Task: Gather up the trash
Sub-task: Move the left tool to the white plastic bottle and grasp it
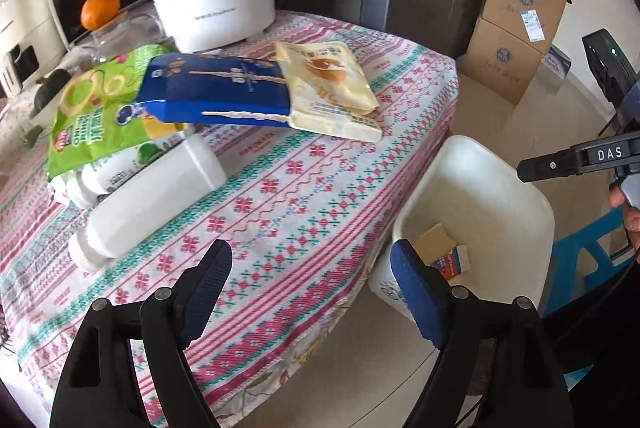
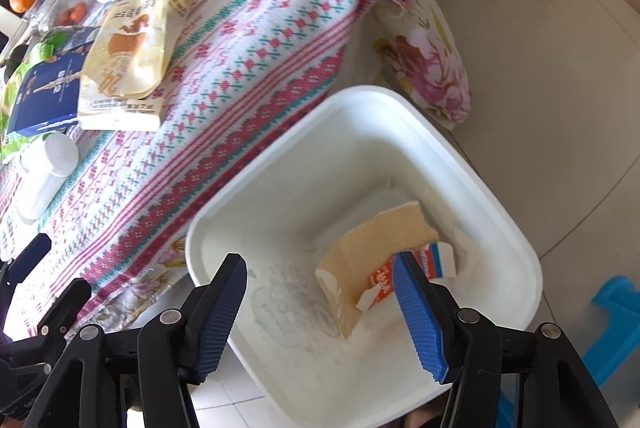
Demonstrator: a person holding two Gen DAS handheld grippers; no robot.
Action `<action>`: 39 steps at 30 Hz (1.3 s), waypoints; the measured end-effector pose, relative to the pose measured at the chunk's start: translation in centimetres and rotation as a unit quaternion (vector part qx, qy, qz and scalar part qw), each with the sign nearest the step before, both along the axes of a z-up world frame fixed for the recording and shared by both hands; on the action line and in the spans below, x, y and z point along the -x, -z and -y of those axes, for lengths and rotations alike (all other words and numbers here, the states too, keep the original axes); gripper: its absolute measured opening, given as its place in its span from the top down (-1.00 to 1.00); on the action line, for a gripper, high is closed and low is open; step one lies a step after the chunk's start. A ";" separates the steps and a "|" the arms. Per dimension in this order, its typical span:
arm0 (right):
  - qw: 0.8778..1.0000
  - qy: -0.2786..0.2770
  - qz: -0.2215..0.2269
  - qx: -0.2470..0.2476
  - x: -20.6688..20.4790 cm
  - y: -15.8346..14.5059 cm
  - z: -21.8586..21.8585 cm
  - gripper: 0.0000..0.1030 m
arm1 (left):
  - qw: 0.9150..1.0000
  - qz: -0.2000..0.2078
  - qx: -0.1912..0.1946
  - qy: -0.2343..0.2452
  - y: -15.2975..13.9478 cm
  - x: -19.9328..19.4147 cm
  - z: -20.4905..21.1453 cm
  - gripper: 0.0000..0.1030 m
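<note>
One torn carton (image 2: 372, 260) already lies in the white bin (image 2: 516, 228) under my right hand-held gripper (image 2: 320, 312), jaws spread and empty. My left hand-held gripper (image 1: 312, 292), spread too, should next reach the yellow packet (image 1: 332, 92) on the surface (image 1: 304, 188).

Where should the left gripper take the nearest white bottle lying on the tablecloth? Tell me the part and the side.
Grip the white bottle across the middle of its body, coming from above with the left gripper turned across its length. It lies on its side, cap toward the table edge; the body is straight and bare there, probably within the open jaws' span.
</note>
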State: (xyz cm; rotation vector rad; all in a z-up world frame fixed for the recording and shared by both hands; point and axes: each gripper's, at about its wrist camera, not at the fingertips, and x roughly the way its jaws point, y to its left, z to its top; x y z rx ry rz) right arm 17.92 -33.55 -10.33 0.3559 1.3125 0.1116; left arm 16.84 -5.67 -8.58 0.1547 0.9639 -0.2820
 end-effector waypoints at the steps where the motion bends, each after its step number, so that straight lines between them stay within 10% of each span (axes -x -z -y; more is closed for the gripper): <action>1: 1.000 -0.004 0.003 0.001 -0.1 -0.2 -0.4 -0.31 | 1.000 0.001 0.000 -0.007 -0.2 -0.2 -0.9 -0.63; 12: 0.998 -0.049 0.022 0.015 -1.9 -1.7 -5.1 -0.39 | 0.999 -0.006 -0.028 -0.015 -1.5 -4.3 -8.6 -0.63; 31: 0.996 -0.062 0.058 0.042 -6.9 -3.9 -9.2 -0.48 | 0.978 -0.074 -0.184 0.071 4.7 -11.6 -6.0 -0.51; 39: 0.996 -0.063 0.055 0.034 -7.6 -3.9 -10.3 -0.48 | 0.989 -0.103 -0.106 0.017 3.8 -9.8 -7.1 -0.26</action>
